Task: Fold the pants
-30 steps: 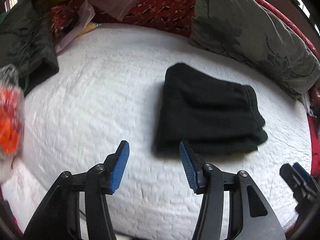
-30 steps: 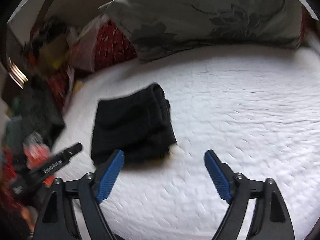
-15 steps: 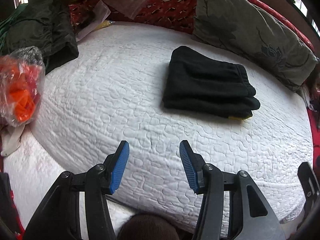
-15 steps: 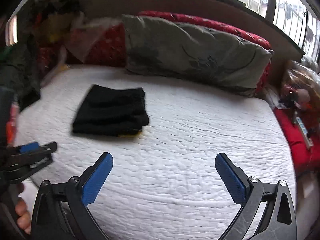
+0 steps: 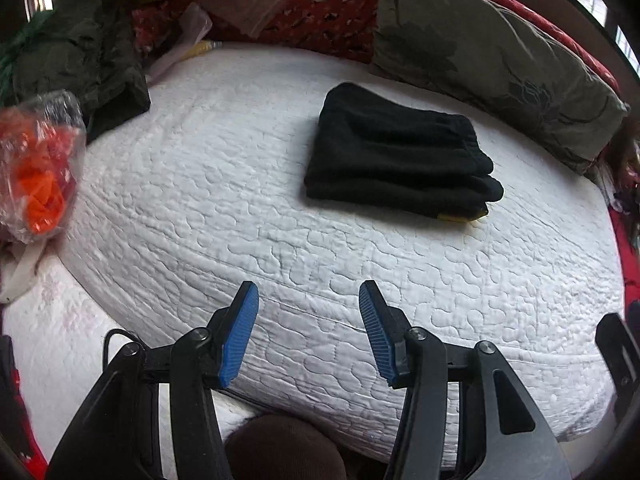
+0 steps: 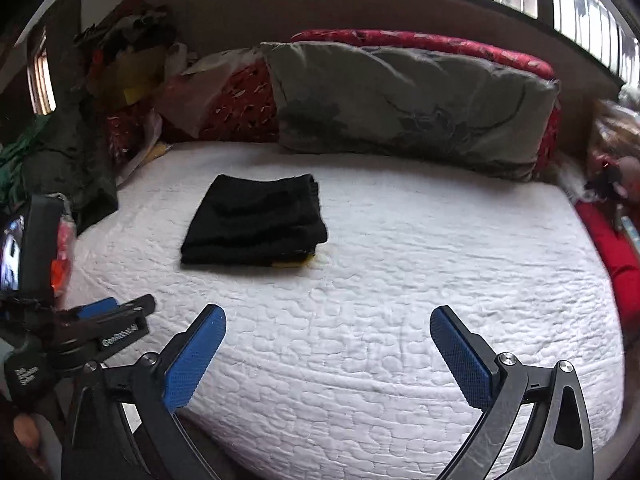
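The black pants (image 5: pixel 396 160) lie folded in a compact stack on the white quilted bed (image 5: pixel 240 216), well apart from the left gripper (image 5: pixel 308 334) and right gripper (image 6: pixel 328 356), both spread with nothing between their pads.

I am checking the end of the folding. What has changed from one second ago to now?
Both grippers have drawn back from the folded black pants, which now lie farther off in both views. The right gripper has opened wider and holds nothing. The left gripper kept the same opening, empty. The pants stayed folded on the white quilt, beside the grey pillow.
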Demonstrator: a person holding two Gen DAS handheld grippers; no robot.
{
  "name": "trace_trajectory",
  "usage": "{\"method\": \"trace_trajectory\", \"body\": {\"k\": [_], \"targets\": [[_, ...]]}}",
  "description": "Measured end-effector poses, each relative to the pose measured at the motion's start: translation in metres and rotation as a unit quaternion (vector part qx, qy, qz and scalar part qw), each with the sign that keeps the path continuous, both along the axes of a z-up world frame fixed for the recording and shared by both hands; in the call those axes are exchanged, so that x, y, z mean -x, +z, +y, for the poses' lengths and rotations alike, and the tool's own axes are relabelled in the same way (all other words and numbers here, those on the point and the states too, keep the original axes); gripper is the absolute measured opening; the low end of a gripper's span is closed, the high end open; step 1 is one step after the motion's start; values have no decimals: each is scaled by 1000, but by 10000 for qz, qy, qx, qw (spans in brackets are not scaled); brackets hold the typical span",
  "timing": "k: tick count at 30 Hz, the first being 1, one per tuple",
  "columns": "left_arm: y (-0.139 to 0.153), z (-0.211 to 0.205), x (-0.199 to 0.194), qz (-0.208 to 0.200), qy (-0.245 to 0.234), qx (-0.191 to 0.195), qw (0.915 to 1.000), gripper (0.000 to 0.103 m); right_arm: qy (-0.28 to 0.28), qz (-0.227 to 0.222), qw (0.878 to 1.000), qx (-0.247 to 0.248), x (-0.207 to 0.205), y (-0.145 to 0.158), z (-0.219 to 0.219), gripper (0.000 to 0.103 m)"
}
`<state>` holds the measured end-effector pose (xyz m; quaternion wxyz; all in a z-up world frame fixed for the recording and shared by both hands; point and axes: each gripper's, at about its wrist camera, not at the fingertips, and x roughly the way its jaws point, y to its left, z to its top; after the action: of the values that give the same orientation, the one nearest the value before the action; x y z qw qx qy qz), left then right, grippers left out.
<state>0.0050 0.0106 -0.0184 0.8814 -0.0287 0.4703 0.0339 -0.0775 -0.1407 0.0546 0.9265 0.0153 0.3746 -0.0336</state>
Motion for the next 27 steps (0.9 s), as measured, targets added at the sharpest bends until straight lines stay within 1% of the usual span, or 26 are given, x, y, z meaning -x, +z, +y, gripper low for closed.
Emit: {"method": "trace_trajectory", "body": {"k": [2, 3, 5, 10, 12, 15, 21, 27], "targets": [[3, -10, 6, -152, -82, -209, 9996, 51, 0, 40, 10000, -50, 1, -1, -5, 103], [4, -13, 7, -150, -142, -244, 9995, 51, -32, 34, 10000, -45, 2, -1, -8, 103], [5, -20, 9, -147, -280, -222, 9993, 51, -145, 18, 9999, -62, 5, -2, -15, 103], [8, -32, 15, -235, -446, -266, 9984, 51, -450, 12, 9989, -105, 12, -7, -32, 103], [9, -37, 17, -246, -475, -367, 9979, 51, -620, -138, 9980, -45, 20, -5, -38, 103], [11, -41, 19, -313, -544, -362, 9974, 51, -764, -264, 9967, -93, 27, -2, -47, 103], [16, -44, 23, -396, -604, -311, 9969, 51, -836, -199, 9962, -151, 27, -2, -55, 103], [18, -43, 24, -424, -617, -268, 9968, 51, -711, -174, 9973, -73, 27, -5, -48, 103]]}}
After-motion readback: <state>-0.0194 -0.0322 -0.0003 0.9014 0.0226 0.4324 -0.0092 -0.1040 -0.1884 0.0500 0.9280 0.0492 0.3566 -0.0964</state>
